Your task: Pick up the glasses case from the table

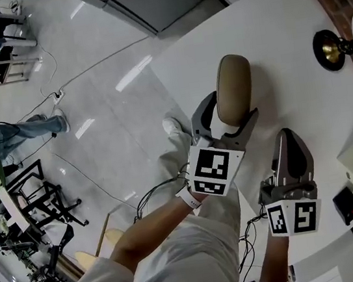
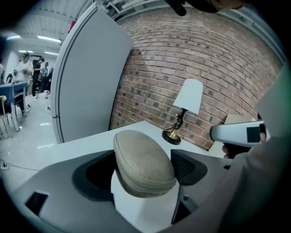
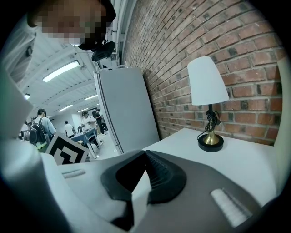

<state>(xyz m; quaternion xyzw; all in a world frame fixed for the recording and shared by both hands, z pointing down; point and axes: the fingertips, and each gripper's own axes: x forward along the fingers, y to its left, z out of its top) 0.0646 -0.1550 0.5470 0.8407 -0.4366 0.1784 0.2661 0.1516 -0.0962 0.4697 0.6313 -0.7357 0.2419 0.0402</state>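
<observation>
We have the tan, oval fabric glasses case [image 2: 143, 164] clamped across its width in our left gripper's [image 1: 231, 112] wide-set jaws, long axis pointing ahead over the white table [image 1: 282, 55]; our right gripper [image 3: 145, 157] is closed, empty.

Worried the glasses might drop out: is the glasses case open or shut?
Shut. The glasses case shows its two halves meeting along an unbroken seam, no gap, as the left gripper holds it.

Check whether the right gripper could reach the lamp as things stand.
Probably yes. The right gripper is empty, fingers together, and only open table surface lies between it and the lamp.
</observation>
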